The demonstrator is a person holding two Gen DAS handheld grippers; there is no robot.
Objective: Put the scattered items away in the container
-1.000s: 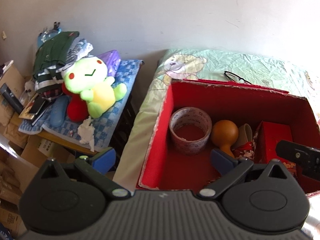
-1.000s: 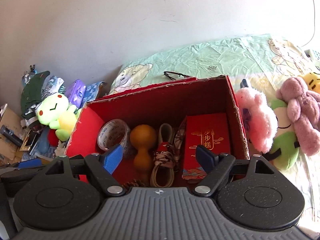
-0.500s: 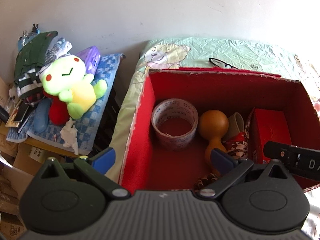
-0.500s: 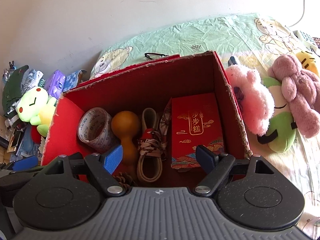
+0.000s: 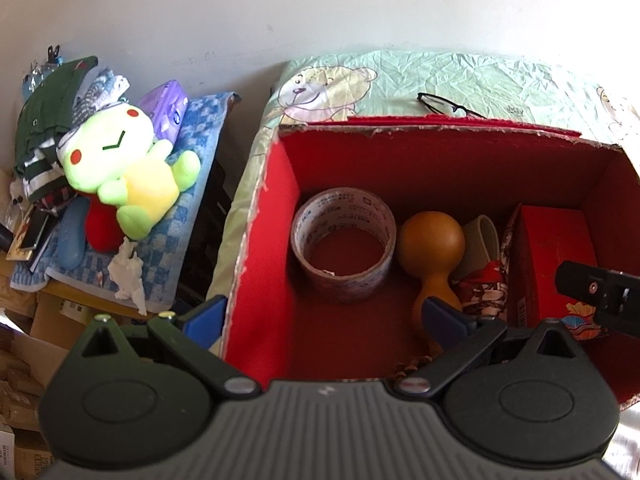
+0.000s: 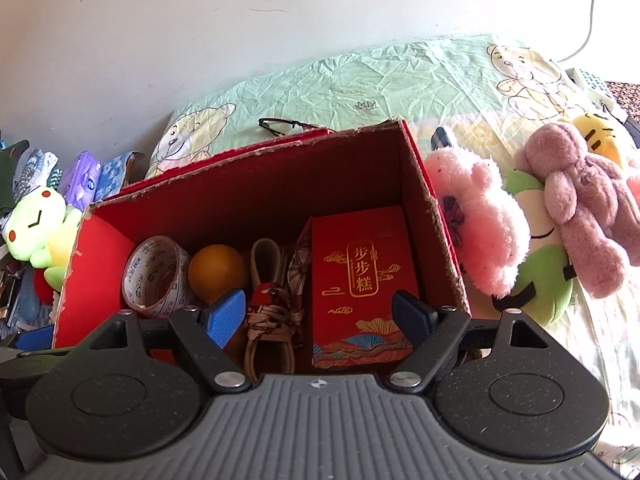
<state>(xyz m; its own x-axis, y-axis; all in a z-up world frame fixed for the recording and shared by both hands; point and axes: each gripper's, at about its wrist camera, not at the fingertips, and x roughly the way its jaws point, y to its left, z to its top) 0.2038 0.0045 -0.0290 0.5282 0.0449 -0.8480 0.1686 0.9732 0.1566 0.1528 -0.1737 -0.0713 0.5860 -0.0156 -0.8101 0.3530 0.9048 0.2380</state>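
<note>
One red cardboard box (image 6: 416,184), ahead of the jaws. Inside it:
- tape roll (image 5: 344,244): 1
- orange wooden gourd (image 5: 432,248): 1
- red printed carton (image 6: 362,276): 1
- knotted cord bundle (image 6: 272,320): 1 (loops not countable)
- pine cone (image 5: 412,366): 1, partly hidden

Outside it:
- eyeglasses (image 6: 286,125): 1 pair, beyond the box
- plush toys right of the jaws: 4 (pink (image 6: 476,224), green (image 6: 544,272), mauve (image 6: 580,200), yellow (image 6: 596,136))
- green frog plush (image 5: 124,164): 1, left of the jaws

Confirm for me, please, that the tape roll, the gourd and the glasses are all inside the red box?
Not quite: the glasses lie on the bedsheet behind the red box, as the right wrist view shows. The tape roll and the gourd are inside it.
</note>
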